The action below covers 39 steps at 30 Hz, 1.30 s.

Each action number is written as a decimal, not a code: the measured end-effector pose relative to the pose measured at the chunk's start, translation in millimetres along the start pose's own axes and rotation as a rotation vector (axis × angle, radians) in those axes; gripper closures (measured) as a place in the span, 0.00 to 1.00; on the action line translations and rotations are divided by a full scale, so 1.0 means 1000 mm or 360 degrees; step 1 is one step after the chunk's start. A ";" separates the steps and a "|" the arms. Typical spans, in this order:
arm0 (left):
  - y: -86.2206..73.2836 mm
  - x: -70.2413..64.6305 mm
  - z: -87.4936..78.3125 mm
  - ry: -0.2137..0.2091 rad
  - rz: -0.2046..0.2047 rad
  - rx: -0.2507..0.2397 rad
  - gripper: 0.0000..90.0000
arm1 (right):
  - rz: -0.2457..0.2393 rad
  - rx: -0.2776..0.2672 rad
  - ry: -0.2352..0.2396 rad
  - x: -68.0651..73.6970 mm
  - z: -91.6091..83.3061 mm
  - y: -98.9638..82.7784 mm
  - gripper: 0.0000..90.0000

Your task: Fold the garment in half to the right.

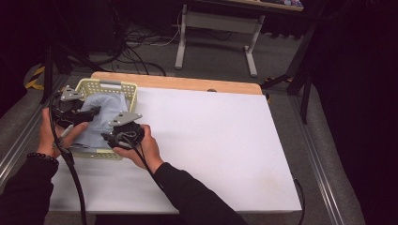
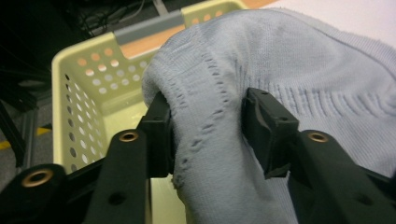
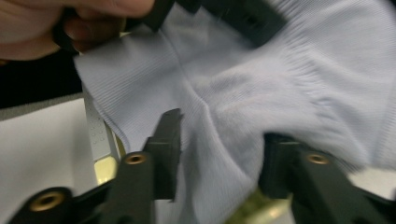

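Note:
A light blue knitted cloth [image 1: 107,115] lies in a pale yellow perforated basket [image 1: 101,84] at the table's left. My left gripper [image 1: 95,112] reaches into the basket from the left. In the left gripper view a soft fold of the cloth [image 2: 289,65] bulges between the parted jaws of the left gripper [image 2: 210,126], unpinched, with the basket wall [image 2: 79,79] behind. My right gripper [image 1: 108,138] is at the basket's near rim. In the right gripper view the right gripper [image 3: 222,140] stands open with the cloth [image 3: 289,84] spread loosely between its jaws.
The basket sits on a white board [image 1: 211,140] over a wooden tabletop [image 1: 187,83]. A person's hand [image 3: 46,23] and the other gripper's black jaw [image 3: 252,18] are close above in the right gripper view. Cables and a desk frame [image 1: 216,28] lie beyond the table.

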<state>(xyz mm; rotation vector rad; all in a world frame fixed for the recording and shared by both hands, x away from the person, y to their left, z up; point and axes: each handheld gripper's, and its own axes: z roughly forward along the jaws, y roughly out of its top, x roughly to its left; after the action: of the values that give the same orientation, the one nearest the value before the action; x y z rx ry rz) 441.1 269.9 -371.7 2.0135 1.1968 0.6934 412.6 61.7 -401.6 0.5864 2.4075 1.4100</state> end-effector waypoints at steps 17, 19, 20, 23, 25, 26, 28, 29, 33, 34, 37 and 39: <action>0.006 -0.006 0.030 -0.0039 0.0157 0.0122 0.94 | -0.0135 -0.0129 -0.0150 -0.021 -0.098 -0.040 0.48; 0.007 -0.009 0.035 -0.0066 0.0157 0.0141 0.96 | -0.0141 -0.0124 -0.0162 -0.023 -0.108 -0.049 0.48; 0.008 -0.010 0.037 -0.0061 0.0181 0.0153 0.97 | -0.0135 -0.0128 -0.0162 -0.025 -0.113 -0.054 0.48; 0.010 -0.013 0.040 -0.0060 0.0195 0.0159 0.97 | -0.0140 -0.0142 -0.0170 -0.028 -0.129 -0.066 0.47; 0.010 -0.014 0.042 -0.0057 0.0197 0.0167 0.98 | -0.0136 -0.0155 -0.0178 -0.032 -0.140 -0.075 0.46; 0.010 -0.013 0.042 -0.0047 0.0208 0.0173 0.98 | -0.0129 -0.0166 -0.0191 -0.034 -0.145 -0.080 0.46; 0.010 -0.014 0.044 -0.0055 0.0204 0.0188 0.98 | -0.0110 -0.0171 -0.0201 -0.038 -0.154 -0.087 0.45; 0.010 -0.014 0.044 -0.0055 0.0202 0.0192 0.98 | -0.0110 -0.0170 -0.0217 -0.040 -0.159 -0.090 0.45; 0.010 -0.016 0.047 -0.0074 0.0195 0.0214 0.98 | -0.0110 -0.0192 -0.0239 -0.043 -0.176 -0.096 0.43; 0.010 -0.016 0.048 -0.0074 0.0198 0.0210 0.98 | -0.0109 -0.0197 -0.0239 -0.044 -0.180 -0.097 0.42; 0.008 -0.016 0.049 -0.0073 0.0193 0.0231 0.97 | -0.0152 -0.0177 -0.0282 -0.044 -0.189 -0.099 0.41; 0.009 -0.017 0.046 -0.0057 0.0218 0.0234 0.97 | -0.0181 -0.0142 -0.0285 -0.044 -0.194 -0.098 0.39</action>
<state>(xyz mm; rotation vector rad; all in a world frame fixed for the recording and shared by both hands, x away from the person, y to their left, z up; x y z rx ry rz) 471.9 238.2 -394.9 2.2373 1.1258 0.6484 346.2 -150.1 -392.4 0.5219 2.1907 1.3490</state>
